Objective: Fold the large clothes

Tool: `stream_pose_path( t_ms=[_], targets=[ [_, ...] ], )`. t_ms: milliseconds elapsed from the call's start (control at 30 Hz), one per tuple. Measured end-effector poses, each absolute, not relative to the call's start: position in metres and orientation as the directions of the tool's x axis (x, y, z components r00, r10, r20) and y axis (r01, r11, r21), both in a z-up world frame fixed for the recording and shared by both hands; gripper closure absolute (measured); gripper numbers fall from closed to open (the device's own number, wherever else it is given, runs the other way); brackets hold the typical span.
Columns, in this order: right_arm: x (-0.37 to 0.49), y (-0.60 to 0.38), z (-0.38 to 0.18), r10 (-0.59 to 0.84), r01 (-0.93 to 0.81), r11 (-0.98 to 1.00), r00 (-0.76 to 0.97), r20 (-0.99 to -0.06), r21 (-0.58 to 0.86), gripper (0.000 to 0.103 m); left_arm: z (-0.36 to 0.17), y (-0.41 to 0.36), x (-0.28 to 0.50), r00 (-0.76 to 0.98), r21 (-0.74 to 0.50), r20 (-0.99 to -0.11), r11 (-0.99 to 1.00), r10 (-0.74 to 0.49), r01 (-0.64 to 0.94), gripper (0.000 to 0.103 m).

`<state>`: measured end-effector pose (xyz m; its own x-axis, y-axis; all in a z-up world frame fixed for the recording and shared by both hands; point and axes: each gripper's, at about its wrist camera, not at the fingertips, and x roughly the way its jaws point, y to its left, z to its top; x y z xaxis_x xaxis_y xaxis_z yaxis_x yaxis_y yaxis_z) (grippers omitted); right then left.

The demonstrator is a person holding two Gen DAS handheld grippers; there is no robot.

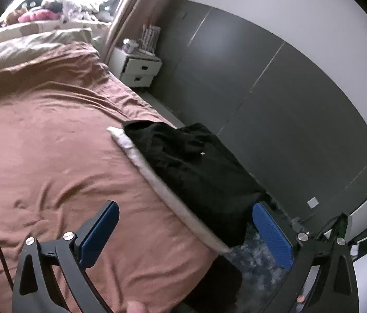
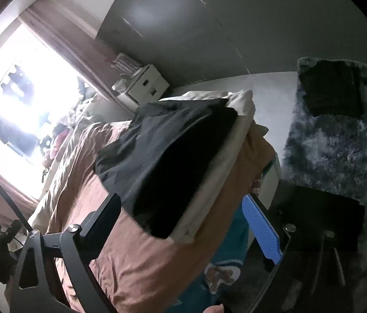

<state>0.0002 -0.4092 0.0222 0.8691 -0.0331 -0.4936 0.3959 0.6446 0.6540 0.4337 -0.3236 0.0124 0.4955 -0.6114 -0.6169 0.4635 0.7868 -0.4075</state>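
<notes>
Our fingers stand wide apart on both sides, gripping nothing: the left gripper [image 1: 186, 230] hovers over the brown bedcover [image 1: 53, 143], the right gripper [image 2: 188, 224] near the bed's corner. Between them we see the black garment [image 1: 191, 167], folded flat on a cream pillow [image 1: 141, 161] at the bed's edge. Further right, a white nightstand [image 1: 138, 69] meets the dark wall panels [image 1: 274, 91], and a shaggy blue-grey rug [image 2: 334, 154] covers the floor.

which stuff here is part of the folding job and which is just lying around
Part of the job:
- black garment, folded near the edge of the bed
- left gripper, open
- right gripper, open

Just lying about:
- white nightstand
- shaggy blue rug
- dark item on that rug
</notes>
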Motion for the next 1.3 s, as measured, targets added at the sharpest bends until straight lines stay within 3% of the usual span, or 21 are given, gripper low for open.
stream_pose_path(
  t_ms=[267,333,933,1300],
  targets=[
    [-0.017,-0.365,0.049,-0.080,0.389,0.737,0.862,-0.500,0.553,0.007,0.039,-0.271,0.383,0.553,-0.368,-0.596,0.810,-0.582,0.456,0.000],
    [-0.022,-0.353,0.053,-0.072,0.374,0.754,0.864,-0.498,0.540,0.000,0.045,-0.257,0.366,0.572,-0.349,-0.593,0.821,-0.567,0.452,0.000],
    [-0.089,-0.304,0.067,0.003,0.255,0.840,0.880,-0.474,0.478,0.000,0.059,-0.158,0.213,0.701,-0.325,-0.528,0.876,-0.480,0.355,0.000],
    [-0.112,-0.271,0.065,0.043,0.183,0.888,0.879,-0.475,0.421,0.000,0.054,-0.094,0.118,0.805,-0.287,-0.489,0.934,-0.335,0.214,0.000]
  ],
)
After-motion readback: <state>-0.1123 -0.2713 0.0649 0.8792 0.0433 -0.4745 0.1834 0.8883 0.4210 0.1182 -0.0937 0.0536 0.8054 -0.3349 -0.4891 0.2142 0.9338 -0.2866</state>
